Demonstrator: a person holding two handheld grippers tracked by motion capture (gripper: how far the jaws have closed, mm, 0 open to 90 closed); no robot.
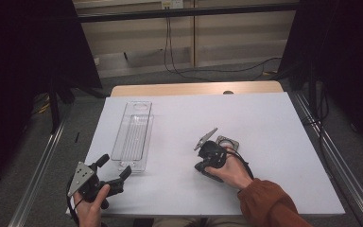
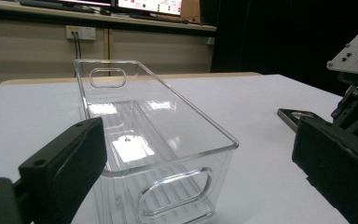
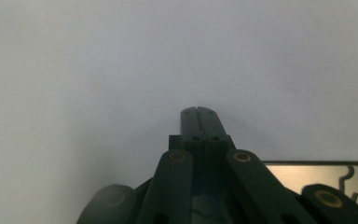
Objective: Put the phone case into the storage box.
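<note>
Two hand-held tools work over a white worktop (image 1: 264, 123), on whose left half lies the clear, rectangular plastic bin (image 1: 133, 135). The bin is colourless and see-through, long and narrow, open at the top, with a flat rim, a ribbed floor and an oval handle slot cut into each short end wall; reflections of the room's lights show on its floor in the left gripper view (image 2: 154, 135). It stands upright on its base. Its long axis runs from the person's edge of the worktop towards the far edge, leaning slightly rightward at the far end in the high view. The left tool (image 1: 115, 170) sits just at the bin's near short end, its jaws spread wide, one to either side of that end and apart from it. The right tool (image 1: 201, 166), well apart from the bin, rests on the bare worktop with its jaws pressed together on nothing.
</note>
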